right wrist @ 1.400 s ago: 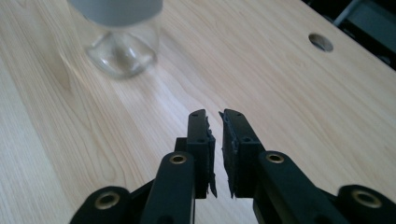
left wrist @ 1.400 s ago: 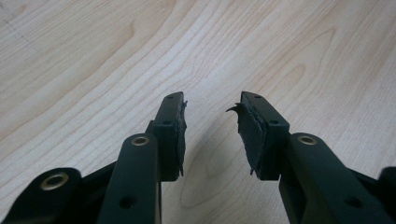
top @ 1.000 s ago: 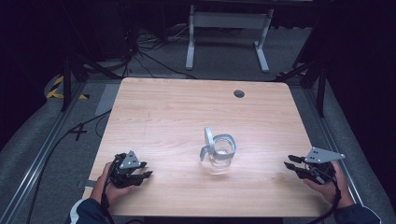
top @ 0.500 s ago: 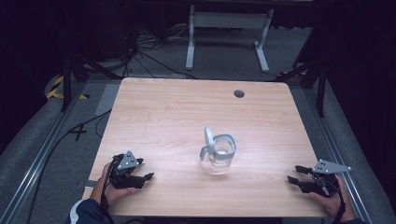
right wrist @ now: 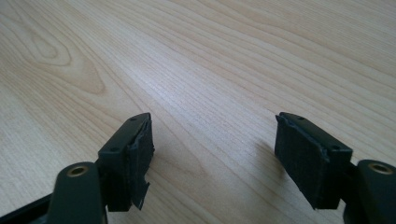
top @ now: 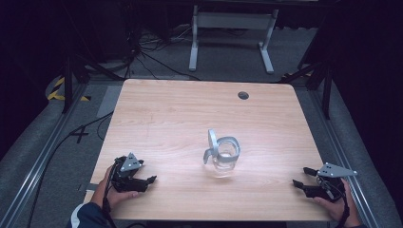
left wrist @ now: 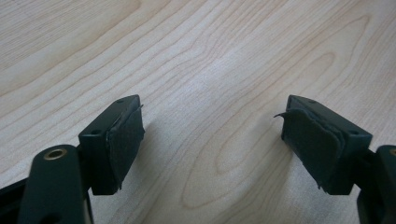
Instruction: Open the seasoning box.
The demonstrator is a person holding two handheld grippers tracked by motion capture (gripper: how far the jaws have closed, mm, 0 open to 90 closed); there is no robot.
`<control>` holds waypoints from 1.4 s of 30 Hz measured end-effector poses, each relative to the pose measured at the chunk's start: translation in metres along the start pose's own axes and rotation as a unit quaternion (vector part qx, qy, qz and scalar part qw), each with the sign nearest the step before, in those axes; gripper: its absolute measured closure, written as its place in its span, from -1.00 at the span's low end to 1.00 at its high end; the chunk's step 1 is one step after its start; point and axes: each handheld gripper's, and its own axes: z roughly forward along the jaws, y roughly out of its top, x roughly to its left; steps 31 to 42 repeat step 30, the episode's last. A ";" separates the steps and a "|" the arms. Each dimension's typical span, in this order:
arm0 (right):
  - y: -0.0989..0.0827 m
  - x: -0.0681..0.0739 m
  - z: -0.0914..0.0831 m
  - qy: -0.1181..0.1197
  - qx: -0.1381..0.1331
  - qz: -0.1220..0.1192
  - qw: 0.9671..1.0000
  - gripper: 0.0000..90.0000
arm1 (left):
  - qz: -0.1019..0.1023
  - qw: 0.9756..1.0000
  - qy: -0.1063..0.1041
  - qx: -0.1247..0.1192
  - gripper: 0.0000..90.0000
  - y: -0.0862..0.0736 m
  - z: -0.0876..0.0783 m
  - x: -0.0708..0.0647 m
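A clear glass jar with a grey hinged lid tipped up on its left stands near the middle of the wooden table. My left gripper rests low at the near left corner, pointing right toward the jar, well apart from it. My right gripper sits at the near right corner, pointing left. Both have just been opening. In the left gripper view and the right gripper view the black pads stand wide apart with only bare wood between them.
A round cable hole lies in the table's far right part. Behind the table a white metal stand and loose cables are on the floor. Grey rails run along both sides.
The right gripper has dropped and drawn back toward the near right corner. The jaws of both grippers have spread wider. The left hand and the jar have stayed put.
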 end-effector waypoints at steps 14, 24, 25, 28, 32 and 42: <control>0.000 -0.001 0.000 0.000 0.002 0.006 1.000 -0.40 | -0.004 1.000 0.009 0.003 -0.66 0.001 0.002 0.001; 0.000 -0.001 0.000 -0.002 0.003 0.005 1.000 -0.42 | -0.003 1.000 0.010 0.002 -0.67 0.002 0.003 0.002; 0.000 -0.001 0.000 -0.001 0.003 0.006 1.000 -0.42 | -0.004 1.000 0.010 0.004 -0.68 0.002 0.003 0.002; 0.000 -0.001 0.000 -0.001 0.003 0.006 1.000 -0.42 | -0.003 1.000 0.010 0.004 -0.69 0.002 0.003 0.002; 0.000 -0.001 0.000 -0.002 0.003 0.005 1.000 -0.42 | -0.008 1.000 0.008 0.007 -0.70 0.003 0.003 0.002; 0.000 -0.001 0.000 -0.002 0.003 0.005 1.000 -0.42 | -0.008 1.000 0.008 0.007 -0.70 0.003 0.003 0.002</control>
